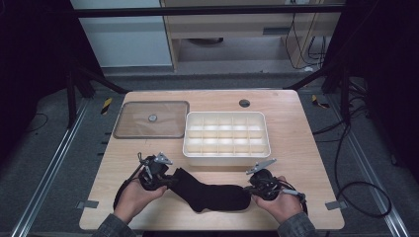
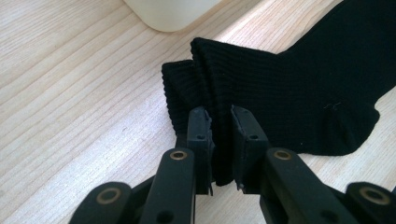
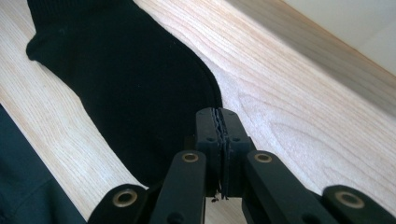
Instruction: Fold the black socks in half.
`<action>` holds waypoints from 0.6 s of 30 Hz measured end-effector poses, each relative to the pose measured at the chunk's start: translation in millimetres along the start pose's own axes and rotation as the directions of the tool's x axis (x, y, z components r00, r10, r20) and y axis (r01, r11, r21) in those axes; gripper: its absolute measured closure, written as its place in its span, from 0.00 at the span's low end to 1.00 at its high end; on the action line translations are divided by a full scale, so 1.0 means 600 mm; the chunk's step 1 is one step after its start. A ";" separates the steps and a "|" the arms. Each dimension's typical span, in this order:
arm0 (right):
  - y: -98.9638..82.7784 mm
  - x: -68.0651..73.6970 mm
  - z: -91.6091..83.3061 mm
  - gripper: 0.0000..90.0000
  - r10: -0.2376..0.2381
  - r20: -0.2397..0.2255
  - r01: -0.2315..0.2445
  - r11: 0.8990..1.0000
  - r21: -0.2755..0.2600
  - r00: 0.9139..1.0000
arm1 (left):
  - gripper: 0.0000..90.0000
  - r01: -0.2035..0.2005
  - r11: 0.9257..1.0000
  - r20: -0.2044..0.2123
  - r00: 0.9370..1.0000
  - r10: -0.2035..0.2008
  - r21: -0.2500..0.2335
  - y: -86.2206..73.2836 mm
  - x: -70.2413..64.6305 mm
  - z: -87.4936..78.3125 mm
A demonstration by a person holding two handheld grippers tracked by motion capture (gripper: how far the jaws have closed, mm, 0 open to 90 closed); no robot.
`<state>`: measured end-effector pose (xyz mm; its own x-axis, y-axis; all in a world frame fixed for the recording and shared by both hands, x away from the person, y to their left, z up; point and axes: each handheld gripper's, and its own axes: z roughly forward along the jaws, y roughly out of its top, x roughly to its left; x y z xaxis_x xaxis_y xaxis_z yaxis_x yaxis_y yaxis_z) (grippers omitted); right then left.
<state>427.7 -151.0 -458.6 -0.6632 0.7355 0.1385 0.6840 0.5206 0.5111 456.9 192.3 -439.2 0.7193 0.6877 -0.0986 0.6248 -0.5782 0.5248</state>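
The toe end of the black sock [image 1: 210, 190] is partly covered by the right gripper [image 1: 257, 188]; that gripper's jaws are pressed together at the sock's edge, and whether fabric sits between them is hard to make out; the left gripper [image 2: 220, 135] pinches the ribbed cuff, bunched between its jaws. The sock lies along the table [image 1: 306, 148] near its front edge, long axis left to right, cuff at the left. Behind it stands a white divided organizer box [image 1: 226, 138]; its clear lid [image 1: 151, 119] lies flat to the left.
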 end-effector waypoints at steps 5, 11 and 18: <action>0.005 0.001 0.004 0.93 0.003 -0.010 -0.003 1.000 -0.007 1.000 | 0.87 0.006 1.000 -0.002 1.000 -0.006 -0.005 0.000 0.002 -0.002; -0.003 0.006 -0.004 0.66 0.020 -0.001 -0.020 0.999 -0.025 1.000 | 0.87 0.010 1.000 -0.014 1.000 -0.010 -0.011 -0.001 0.007 -0.007; -0.004 0.014 0.016 0.75 0.007 -0.018 -0.007 1.000 0.010 1.000 | 0.87 0.010 1.000 -0.011 1.000 -0.010 -0.018 -0.001 0.010 -0.014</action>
<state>423.3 -141.9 -466.6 -0.6640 0.7310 0.1575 0.6913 0.5198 0.5020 458.7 200.6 -432.8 0.7098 0.6980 -0.0948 0.6261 -0.5634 0.5391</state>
